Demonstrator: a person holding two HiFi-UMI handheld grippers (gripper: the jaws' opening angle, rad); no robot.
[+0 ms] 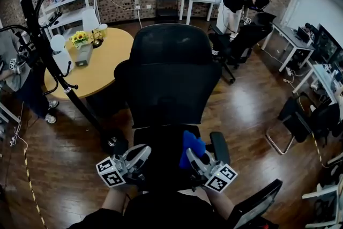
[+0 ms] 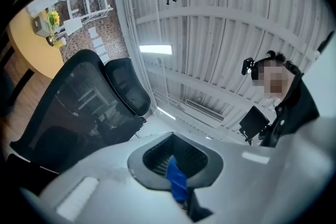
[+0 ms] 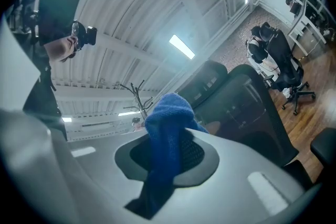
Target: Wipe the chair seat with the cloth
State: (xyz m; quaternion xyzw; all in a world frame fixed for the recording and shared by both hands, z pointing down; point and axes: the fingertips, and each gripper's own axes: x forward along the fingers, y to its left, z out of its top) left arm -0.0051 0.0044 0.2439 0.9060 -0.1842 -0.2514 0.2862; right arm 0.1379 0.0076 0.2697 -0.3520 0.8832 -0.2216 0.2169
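A black office chair faces me in the head view, its mesh back (image 1: 171, 78) upright and its dark seat (image 1: 161, 150) just below. Over the seat's front right, my right gripper (image 1: 194, 157) is shut on a blue cloth (image 1: 191, 147). In the right gripper view that cloth (image 3: 168, 134) bulges out from between the closed jaws (image 3: 168, 165). My left gripper (image 1: 143, 153) hovers over the seat's front left, apart from the cloth. Its jaws (image 2: 176, 165) look shut, with a thin blue strip (image 2: 177, 182) at their seam. I cannot tell what the strip is.
The chair's right armrest (image 1: 220, 147) sits beside my right gripper. A coat stand (image 1: 43, 45) and a round wooden table (image 1: 110, 53) are at the left. A person (image 1: 236, 0) bends over another chair at the back right. Desks and a folding chair (image 1: 292, 118) line the right.
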